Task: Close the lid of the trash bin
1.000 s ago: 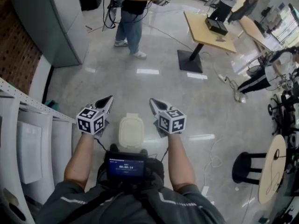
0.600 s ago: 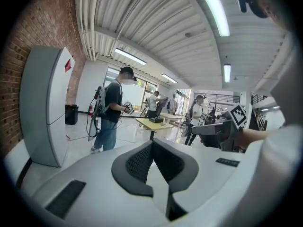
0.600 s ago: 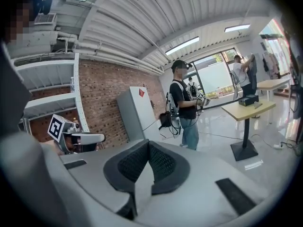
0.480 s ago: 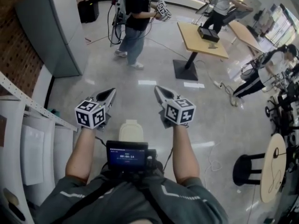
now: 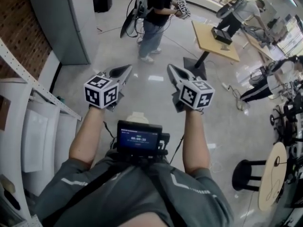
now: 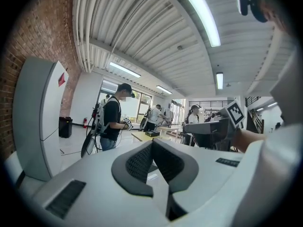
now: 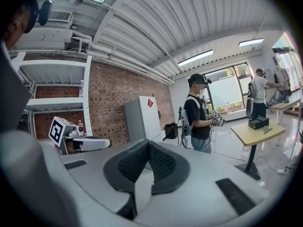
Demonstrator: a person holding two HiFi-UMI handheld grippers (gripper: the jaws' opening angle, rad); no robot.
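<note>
— Left gripper [image 5: 126, 70] and right gripper [image 5: 172, 69]: what do they hold?
— Nothing. Each one's own view shows its two dark pads [image 6: 138, 163] pressed together with no object between them. Both point forward and level, out at the room rather than down.
— And the trash bin [image 5: 137, 117]?
— Only a pale sliver of its top shows in the head view. It sits low between the person's forearms, just above the chest-mounted screen [image 5: 140, 139] and well below both grippers. Its lid looks to lie flat, though too little shows to be sure.
— Why hold the grippers up like that?
— Likely because nothing needs gripping. Neither touches the bin, and the lid seems down, so the task appears finished or not under way
</note>
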